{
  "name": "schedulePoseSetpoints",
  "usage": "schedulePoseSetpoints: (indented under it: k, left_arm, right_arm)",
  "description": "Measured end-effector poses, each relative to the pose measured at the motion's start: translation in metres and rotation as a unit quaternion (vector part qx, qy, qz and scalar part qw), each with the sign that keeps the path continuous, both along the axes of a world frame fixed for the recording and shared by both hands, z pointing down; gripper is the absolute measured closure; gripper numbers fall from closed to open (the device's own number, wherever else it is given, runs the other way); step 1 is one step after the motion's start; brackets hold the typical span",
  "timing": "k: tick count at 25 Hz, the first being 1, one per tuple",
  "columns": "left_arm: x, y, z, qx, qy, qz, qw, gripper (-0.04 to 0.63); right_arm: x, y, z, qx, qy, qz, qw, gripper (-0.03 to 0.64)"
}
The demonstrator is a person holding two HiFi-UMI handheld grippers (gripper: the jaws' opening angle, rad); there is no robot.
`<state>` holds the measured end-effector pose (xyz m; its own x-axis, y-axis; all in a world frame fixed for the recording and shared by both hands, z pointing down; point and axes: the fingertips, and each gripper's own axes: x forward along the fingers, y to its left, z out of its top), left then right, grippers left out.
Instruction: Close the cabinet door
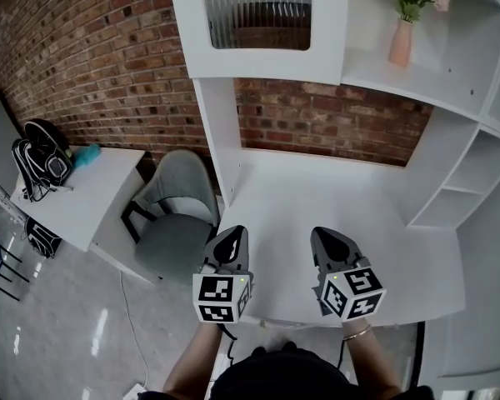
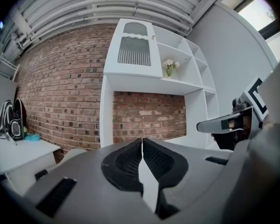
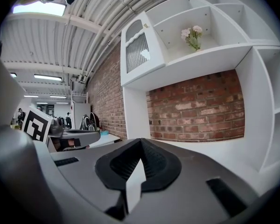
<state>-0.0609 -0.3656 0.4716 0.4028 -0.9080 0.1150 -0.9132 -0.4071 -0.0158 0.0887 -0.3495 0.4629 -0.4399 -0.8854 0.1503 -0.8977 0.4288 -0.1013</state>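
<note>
The white cabinet door (image 1: 258, 25), with its ribbed glass pane, hangs high on the shelf unit and looks flush with the unit's front; it also shows in the left gripper view (image 2: 134, 48) and the right gripper view (image 3: 141, 50). My left gripper (image 1: 232, 238) is held low over the front of the white desk (image 1: 317, 194), far below the door, with its jaws shut and nothing between them (image 2: 142, 140). My right gripper (image 1: 333, 242) is beside it at the same height, jaw tips together and empty (image 3: 140, 140). Neither gripper touches the door.
A pink vase of flowers (image 1: 402, 36) stands in the open compartment right of the door. Open shelves (image 1: 467, 182) run down the right side. A grey chair (image 1: 173, 215) stands left of the desk, and beyond it is a side table (image 1: 83, 198) with a black backpack (image 1: 42, 165). A brick wall is behind.
</note>
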Motion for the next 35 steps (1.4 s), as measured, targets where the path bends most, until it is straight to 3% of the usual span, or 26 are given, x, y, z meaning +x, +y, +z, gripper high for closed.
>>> schedulePoseSetpoints:
  k: [12,35]
  left_arm:
    - [-0.006,0.027,0.03,-0.035,0.013,-0.003,0.9993,0.58]
    - [0.011,0.046,0.035,-0.032,-0.002,0.005,0.9995,0.58]
  right_arm:
    - [0.007,0.025,0.022,-0.024,-0.016,0.008,1.0,0.616]
    - [0.008,0.043,0.044,-0.033,-0.003,-0.004,0.999,0.617]
